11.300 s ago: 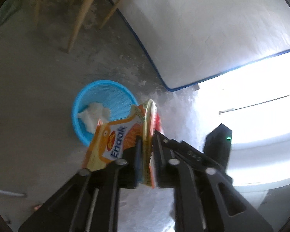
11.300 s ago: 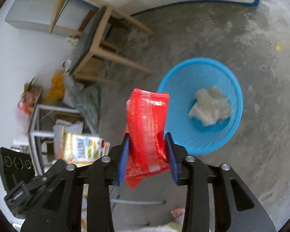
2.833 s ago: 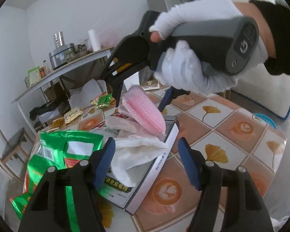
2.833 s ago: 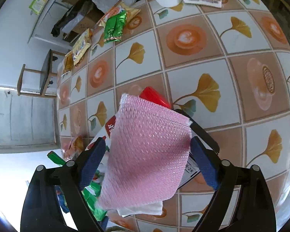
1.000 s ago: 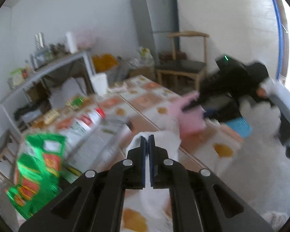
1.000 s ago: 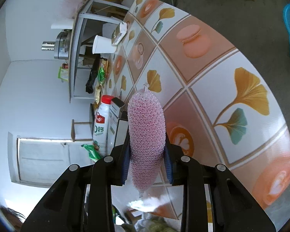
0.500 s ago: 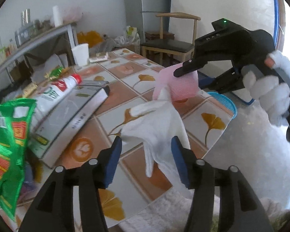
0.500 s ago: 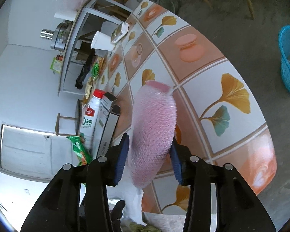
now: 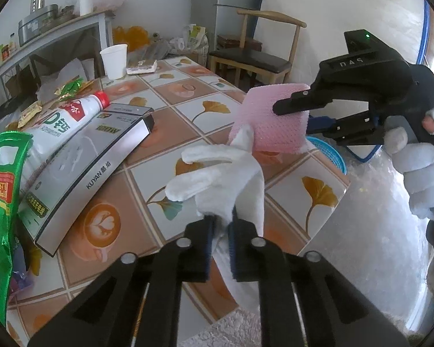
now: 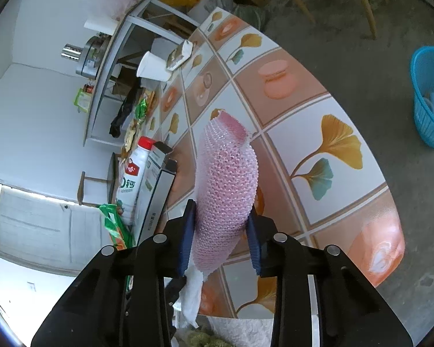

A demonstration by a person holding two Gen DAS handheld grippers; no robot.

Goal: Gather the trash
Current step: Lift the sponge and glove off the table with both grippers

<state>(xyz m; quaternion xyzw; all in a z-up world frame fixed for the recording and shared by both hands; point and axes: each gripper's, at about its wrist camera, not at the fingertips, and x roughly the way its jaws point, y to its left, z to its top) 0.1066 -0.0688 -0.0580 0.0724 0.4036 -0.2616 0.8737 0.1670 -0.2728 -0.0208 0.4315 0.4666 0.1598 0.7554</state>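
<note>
Above the near edge of the tiled table, both grippers hold trash clear of the top.

Largest is the table [image 9: 147,133] with its orange-and-white ginkgo-leaf tiles; toward its left edge lies a long grey-and-white cardboard box [image 9: 84,167], with a white plastic bottle with a red cap [image 9: 63,121] touching its far side and a green foil snack bag [image 9: 0,202] at the near left corner. On the floor beyond the table's right edge stands a blue plastic basket [image 10: 429,98]. The right gripper [image 10: 220,235] has its jaws pinching a pink bubble-wrap sheet [image 10: 225,179]. The left gripper [image 9: 220,231] has its jaws pressed on a white cloth glove [image 9: 225,179], just beside the pink sheet.
</note>
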